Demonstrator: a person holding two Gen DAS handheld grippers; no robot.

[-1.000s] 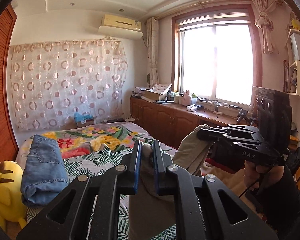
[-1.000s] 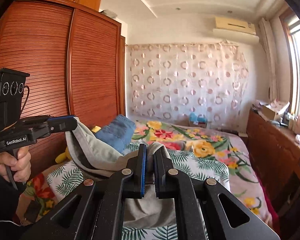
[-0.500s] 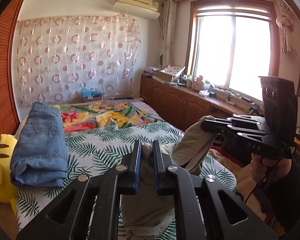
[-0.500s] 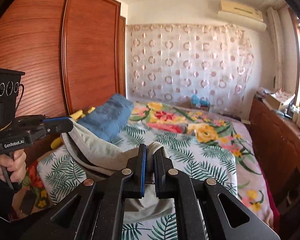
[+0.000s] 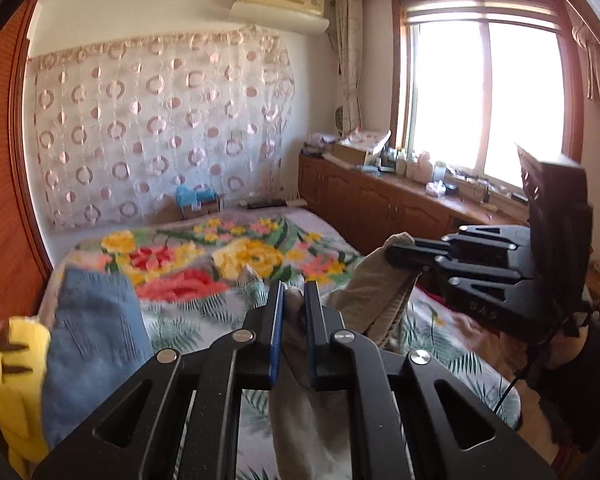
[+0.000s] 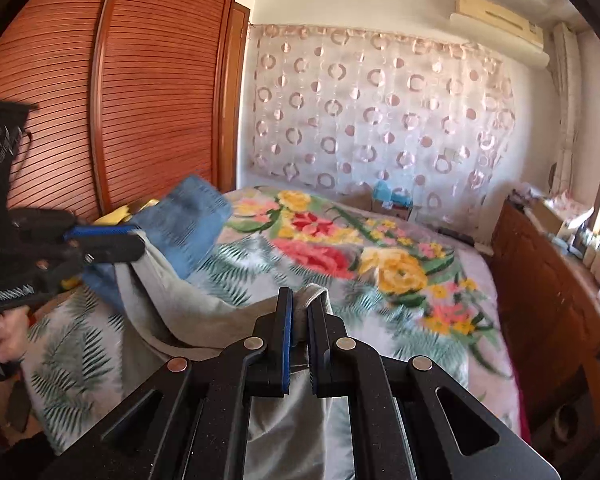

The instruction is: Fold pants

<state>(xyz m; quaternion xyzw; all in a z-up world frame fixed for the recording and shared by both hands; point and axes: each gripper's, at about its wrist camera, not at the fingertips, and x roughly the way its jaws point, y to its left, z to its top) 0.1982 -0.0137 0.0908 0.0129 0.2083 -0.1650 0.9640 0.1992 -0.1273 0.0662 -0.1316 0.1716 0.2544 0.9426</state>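
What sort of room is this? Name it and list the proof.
A home bedroom, most likely: a bed with a floral bedspread, a louvred wooden wardrobe beside it, and an air conditioner above a curtained wall.

A bed [image 5: 320,240] carries a floral, palm-leaf cover. Folded jeans [image 5: 96,344] lie at its left edge, touching a yellow plush toy [image 5: 14,376]. A circle-patterned curtain [image 5: 160,128] hangs behind the bed. An air conditioner [image 5: 280,4] is mounted above. A cluttered wooden cabinet [image 5: 380,204] stands under the window [image 5: 484,96]. A louvred wardrobe [image 6: 120,92] flanks the bed.

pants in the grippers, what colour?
Grey-beige pants, plain, no pattern; clearest in the right wrist view.
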